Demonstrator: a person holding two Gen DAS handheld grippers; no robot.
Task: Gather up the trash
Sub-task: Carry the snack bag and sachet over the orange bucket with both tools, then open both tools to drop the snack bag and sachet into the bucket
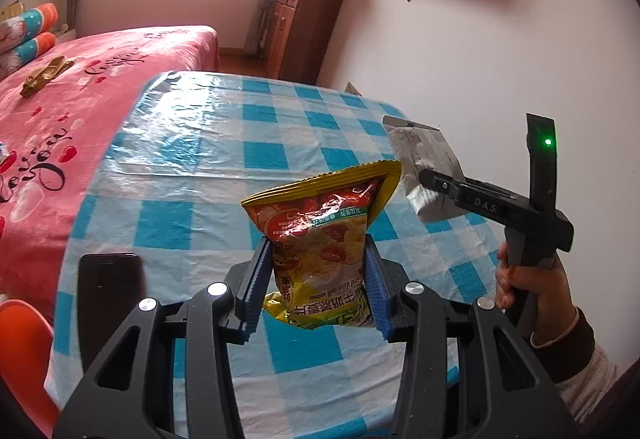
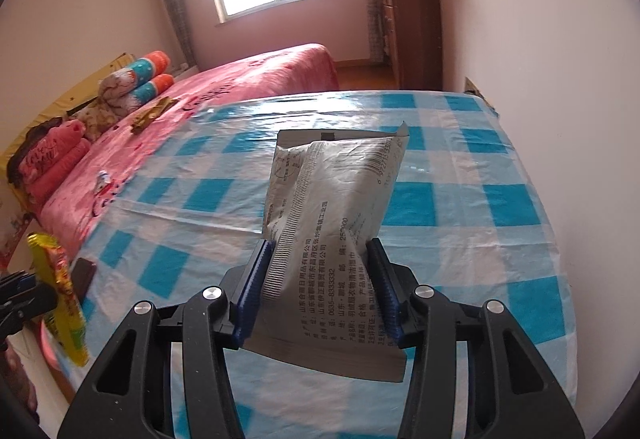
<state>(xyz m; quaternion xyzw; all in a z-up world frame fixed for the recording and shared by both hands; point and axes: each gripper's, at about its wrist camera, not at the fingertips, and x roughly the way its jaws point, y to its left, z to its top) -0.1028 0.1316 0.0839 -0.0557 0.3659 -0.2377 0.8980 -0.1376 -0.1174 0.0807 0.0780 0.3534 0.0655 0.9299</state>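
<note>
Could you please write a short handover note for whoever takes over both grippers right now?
Left gripper: jaws shut on the yellow oatmeal packet, lifted clear of the checked table.
Right gripper: jaws shut on the white sachet, also held above the table.
Done: both pieces of trash picked up.
Left: carry both to a bin; none is in view. A gold wrapper lies on the pink bed and may need collecting too. A dark phone lies at the table's near left edge; probably not trash.
</note>
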